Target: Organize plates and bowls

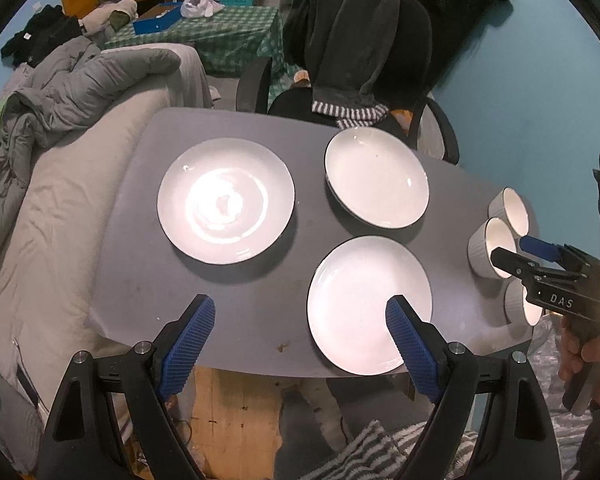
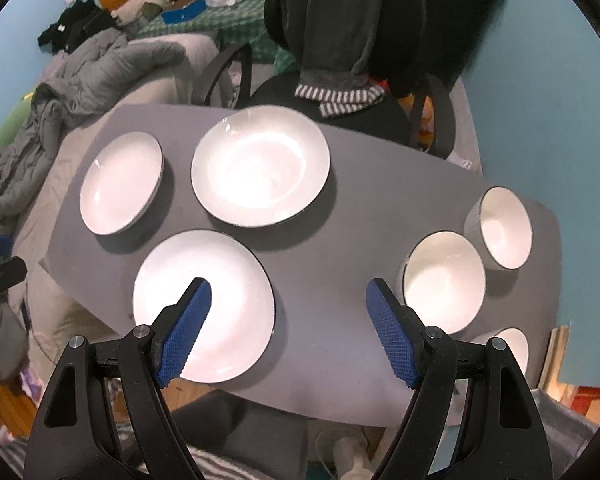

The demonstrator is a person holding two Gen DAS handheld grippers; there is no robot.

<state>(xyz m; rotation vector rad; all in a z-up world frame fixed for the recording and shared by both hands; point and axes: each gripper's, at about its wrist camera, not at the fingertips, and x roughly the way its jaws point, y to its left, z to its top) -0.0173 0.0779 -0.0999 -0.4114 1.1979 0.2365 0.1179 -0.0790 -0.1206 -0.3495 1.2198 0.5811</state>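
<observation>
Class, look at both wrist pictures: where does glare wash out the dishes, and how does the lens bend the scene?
Left wrist view: strong glare whitens the middle of the far left plate, and a light flare sits at the right edge. Right wrist view: the far middle plate is washed out. Both views: the fisheye bows the grey table edges inside a dark round border.

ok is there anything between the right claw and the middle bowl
Nothing visible. The right claw hangs open above bare table, and the middle bowl sits just past its right finger, apart from the other bowls and the near plate.
</observation>
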